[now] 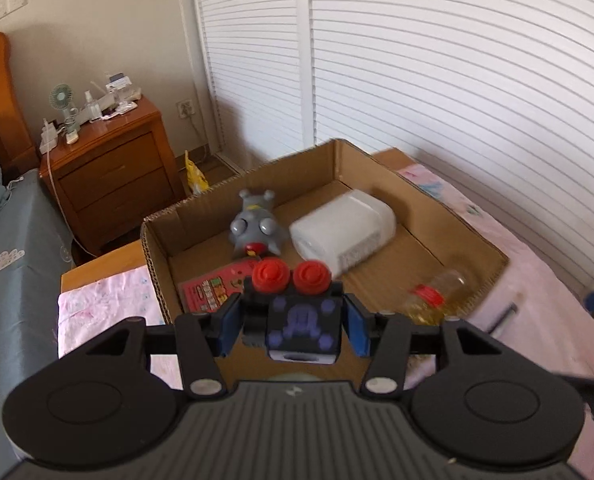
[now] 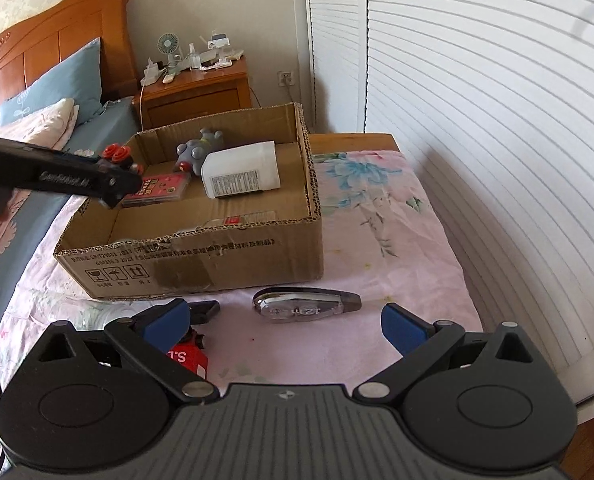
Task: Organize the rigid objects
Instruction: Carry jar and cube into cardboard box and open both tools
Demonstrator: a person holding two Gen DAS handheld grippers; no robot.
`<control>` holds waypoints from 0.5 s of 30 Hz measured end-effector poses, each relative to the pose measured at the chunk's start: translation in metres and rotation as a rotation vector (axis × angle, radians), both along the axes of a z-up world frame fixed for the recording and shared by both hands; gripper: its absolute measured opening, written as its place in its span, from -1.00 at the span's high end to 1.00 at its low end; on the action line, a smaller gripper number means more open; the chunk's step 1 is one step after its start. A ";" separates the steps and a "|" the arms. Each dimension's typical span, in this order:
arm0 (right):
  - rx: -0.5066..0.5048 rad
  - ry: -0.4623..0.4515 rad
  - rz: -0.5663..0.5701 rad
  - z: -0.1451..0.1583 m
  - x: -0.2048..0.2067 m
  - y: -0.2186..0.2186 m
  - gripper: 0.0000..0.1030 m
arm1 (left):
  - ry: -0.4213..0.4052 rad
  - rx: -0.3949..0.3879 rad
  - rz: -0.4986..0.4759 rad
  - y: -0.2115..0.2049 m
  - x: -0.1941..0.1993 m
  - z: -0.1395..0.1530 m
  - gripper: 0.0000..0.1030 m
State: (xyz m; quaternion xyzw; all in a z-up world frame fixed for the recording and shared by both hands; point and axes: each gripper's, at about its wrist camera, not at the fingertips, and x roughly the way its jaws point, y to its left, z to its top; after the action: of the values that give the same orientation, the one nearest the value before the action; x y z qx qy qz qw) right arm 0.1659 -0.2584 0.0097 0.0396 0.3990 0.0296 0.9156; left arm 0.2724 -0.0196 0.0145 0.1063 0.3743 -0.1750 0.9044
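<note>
My left gripper (image 1: 293, 322) is shut on a black toy block with purple marks and two red knobs (image 1: 303, 320), held over the near left part of the open cardboard box (image 1: 477, 236). The box holds a grey toy figure (image 1: 255, 228), a white plastic container (image 1: 343, 232) lying on its side, a red card pack (image 1: 213, 286) and a clear bottle with a red cap (image 1: 433, 294). My right gripper (image 2: 285, 322) is open and empty above the bedsheet. A clear correction-tape dispenser (image 2: 307, 305) lies between its fingers, just ahead. A red and black object (image 2: 189, 354) lies under its left finger.
The box (image 2: 201, 256) sits on a pink flowered sheet (image 2: 377, 216) over a wooden table edge. A wooden nightstand (image 1: 109, 168) with a small fan stands behind, beside the bed with blue bedding (image 2: 49, 84). White louvered doors (image 2: 477, 100) run along the right.
</note>
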 end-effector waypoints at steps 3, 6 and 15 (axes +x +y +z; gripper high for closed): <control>0.000 0.006 -0.001 -0.002 0.001 -0.001 -1.00 | -0.009 -0.018 0.037 0.005 0.000 -0.001 -0.88; -0.001 0.011 0.000 -0.003 0.002 0.000 -1.00 | -0.027 -0.015 0.037 0.010 -0.009 0.001 -0.88; -0.001 0.007 0.020 -0.001 -0.002 0.010 -1.00 | -0.024 -0.029 0.067 0.027 -0.050 0.004 -0.96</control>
State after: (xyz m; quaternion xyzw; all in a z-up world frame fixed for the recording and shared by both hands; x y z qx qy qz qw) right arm 0.1638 -0.2488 0.0086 0.0350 0.4027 0.0385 0.9138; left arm 0.2226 0.0070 0.0180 0.0825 0.3639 -0.1489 0.9157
